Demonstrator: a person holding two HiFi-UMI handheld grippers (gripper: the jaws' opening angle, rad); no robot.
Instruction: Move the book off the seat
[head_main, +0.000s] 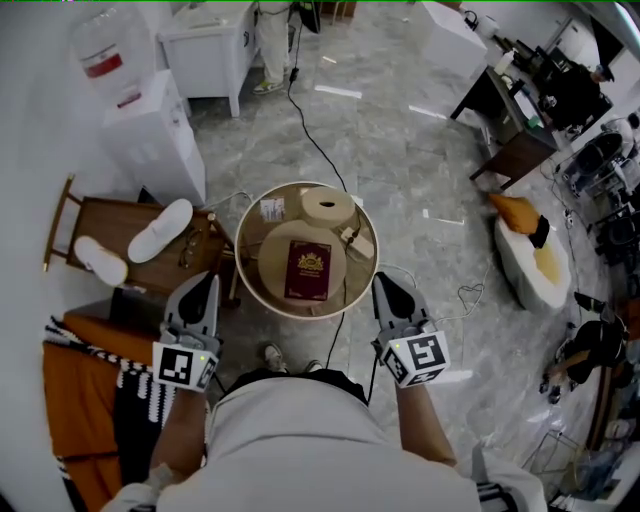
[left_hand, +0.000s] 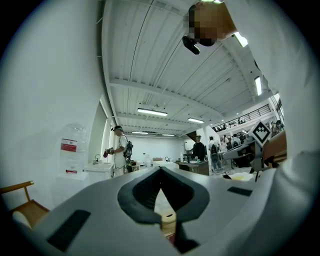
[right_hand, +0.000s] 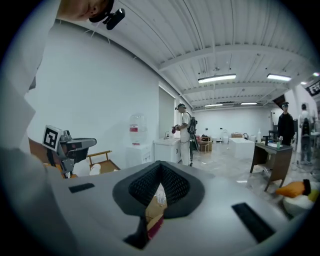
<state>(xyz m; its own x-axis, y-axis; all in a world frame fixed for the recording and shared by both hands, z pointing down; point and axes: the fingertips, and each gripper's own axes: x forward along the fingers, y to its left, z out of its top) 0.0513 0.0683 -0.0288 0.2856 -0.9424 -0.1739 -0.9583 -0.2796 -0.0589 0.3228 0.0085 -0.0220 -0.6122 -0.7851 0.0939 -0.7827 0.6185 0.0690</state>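
Note:
A dark red book (head_main: 307, 269) with a gold emblem lies flat on a round tan seat (head_main: 270, 262) directly in front of me. My left gripper (head_main: 207, 279) hovers just left of the seat, its jaws shut with nothing in them. My right gripper (head_main: 383, 281) hovers at the seat's right edge, also shut and holding nothing. Neither touches the book. In the left gripper view the closed left gripper (left_hand: 160, 170) points level into the room. In the right gripper view a sliver of the book (right_hand: 154, 226) shows below the closed right gripper (right_hand: 160, 164).
A tan roll (head_main: 328, 207), a small card (head_main: 271, 209) and a cable (head_main: 350, 240) sit behind the book. A wooden chair (head_main: 110, 222) with white slippers (head_main: 160, 230) stands left. Beyond are a water dispenser (head_main: 150, 130), a white cabinet (head_main: 205, 50) and a desk (head_main: 505, 110). A person (right_hand: 185, 132) stands far off.

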